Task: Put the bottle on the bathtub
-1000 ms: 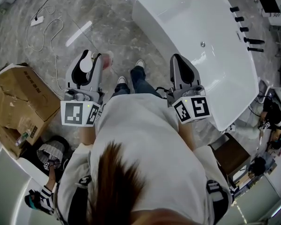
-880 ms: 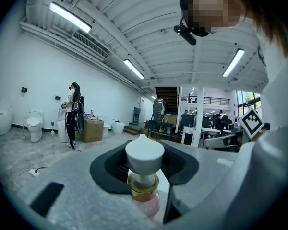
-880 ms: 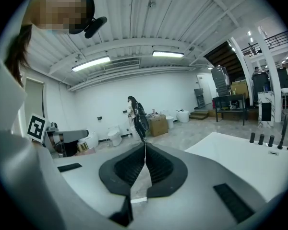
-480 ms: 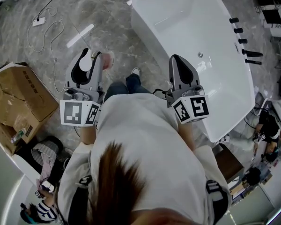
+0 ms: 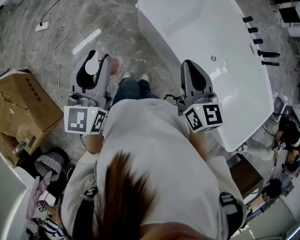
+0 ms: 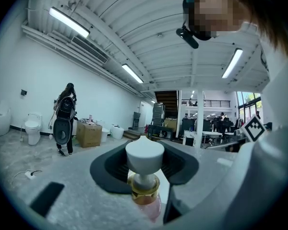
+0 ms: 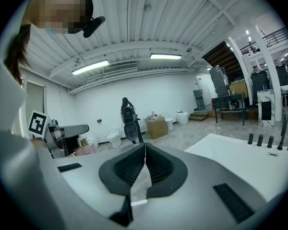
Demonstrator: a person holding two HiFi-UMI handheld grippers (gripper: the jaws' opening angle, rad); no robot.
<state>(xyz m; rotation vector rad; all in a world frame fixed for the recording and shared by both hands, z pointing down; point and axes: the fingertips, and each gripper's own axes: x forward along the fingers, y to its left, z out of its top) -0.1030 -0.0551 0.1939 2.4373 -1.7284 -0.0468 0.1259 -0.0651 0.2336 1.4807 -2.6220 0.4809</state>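
Note:
My left gripper (image 5: 101, 64) is shut on a pink bottle (image 5: 114, 65) with a gold collar and a white cap (image 6: 144, 152); the bottle (image 6: 145, 195) stands upright between the dark pads. The same bottle (image 7: 86, 149) shows at the left of the right gripper view. My right gripper (image 5: 190, 69) is shut with nothing in it, its pads (image 7: 145, 166) touching. The white bathtub (image 5: 250, 101) lies ahead and to the right, its near rim (image 7: 221, 157) just beyond the right gripper. Both grippers hang over the grey marble floor, short of the tub.
An open cardboard box (image 5: 20, 109) sits on the floor at the left. A white cable and power strip (image 5: 41, 27) lie at the far left. Black tap fittings (image 5: 260, 41) line the tub's far rim. People crouch at the lower left (image 5: 42, 209) and right (image 5: 290, 129).
The view has shifted a little: the bathtub sits closer in front of me and my feet have stepped forward. Both grippers keep their pose and the left keeps the bottle.

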